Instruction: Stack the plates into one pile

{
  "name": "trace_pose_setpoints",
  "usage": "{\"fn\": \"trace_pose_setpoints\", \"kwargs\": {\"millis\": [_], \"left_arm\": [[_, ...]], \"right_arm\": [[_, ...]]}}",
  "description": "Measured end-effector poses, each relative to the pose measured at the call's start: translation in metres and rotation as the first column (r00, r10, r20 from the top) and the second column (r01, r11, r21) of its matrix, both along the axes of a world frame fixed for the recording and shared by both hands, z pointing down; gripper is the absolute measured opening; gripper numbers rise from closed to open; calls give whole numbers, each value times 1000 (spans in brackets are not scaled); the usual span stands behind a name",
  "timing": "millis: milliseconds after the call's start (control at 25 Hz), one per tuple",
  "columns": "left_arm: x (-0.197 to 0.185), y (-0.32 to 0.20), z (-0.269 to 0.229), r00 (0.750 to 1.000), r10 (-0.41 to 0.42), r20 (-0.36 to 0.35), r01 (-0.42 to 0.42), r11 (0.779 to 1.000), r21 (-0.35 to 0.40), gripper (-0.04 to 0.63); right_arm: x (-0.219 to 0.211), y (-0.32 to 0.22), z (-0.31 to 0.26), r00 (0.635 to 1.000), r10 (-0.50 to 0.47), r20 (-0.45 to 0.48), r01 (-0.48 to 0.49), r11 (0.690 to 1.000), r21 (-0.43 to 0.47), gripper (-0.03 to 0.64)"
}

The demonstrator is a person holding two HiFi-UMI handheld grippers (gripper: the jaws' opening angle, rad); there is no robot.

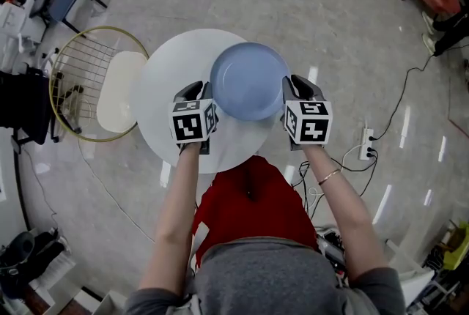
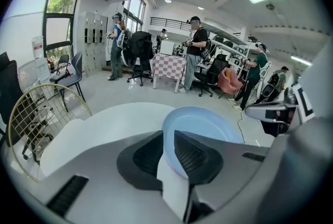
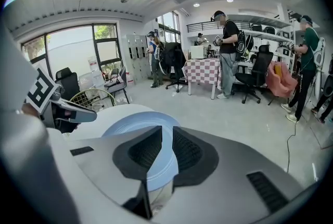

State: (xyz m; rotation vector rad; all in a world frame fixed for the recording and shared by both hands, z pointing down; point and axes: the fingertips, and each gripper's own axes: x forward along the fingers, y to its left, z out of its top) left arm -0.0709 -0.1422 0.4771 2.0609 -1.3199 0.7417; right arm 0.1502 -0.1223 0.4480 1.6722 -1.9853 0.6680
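A single light blue plate (image 1: 249,80) is over the round white table (image 1: 165,79), towards its right side. My left gripper (image 1: 207,97) grips the plate's left rim and my right gripper (image 1: 288,94) grips its right rim. In the left gripper view the plate (image 2: 208,124) runs edge-on between the dark pads, and the left gripper (image 2: 167,145) is closed on the rim. The right gripper view has the plate (image 3: 130,124) clamped the same way in the right gripper (image 3: 165,152). I cannot tell whether the plate rests on the table or hangs just above it.
A cream-seated chair (image 1: 117,90) with a gold wire back stands against the table's left edge. A power strip (image 1: 366,141) and cables lie on the floor at the right. Several people, office chairs and a checkered table (image 2: 169,66) are farther back in the room.
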Motion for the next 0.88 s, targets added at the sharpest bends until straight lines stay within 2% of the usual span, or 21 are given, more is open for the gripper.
{"fn": "trace_pose_setpoints", "kwargs": {"millis": [440,680,880], "left_arm": [[-3,26,-46,997,45,-57,-38,991,124,37],[-1,46,-76,990,77,-119,-50,976,210,21],[-3,61,-93,983,99,-156,-53,960,274,17]], "right_arm": [[-25,28,-49,993,-37,116,22,991,134,67],[-27,52,-82,986,-24,163,-13,974,226,44],[-30,72,-94,981,-4,193,-47,965,258,40]]}}
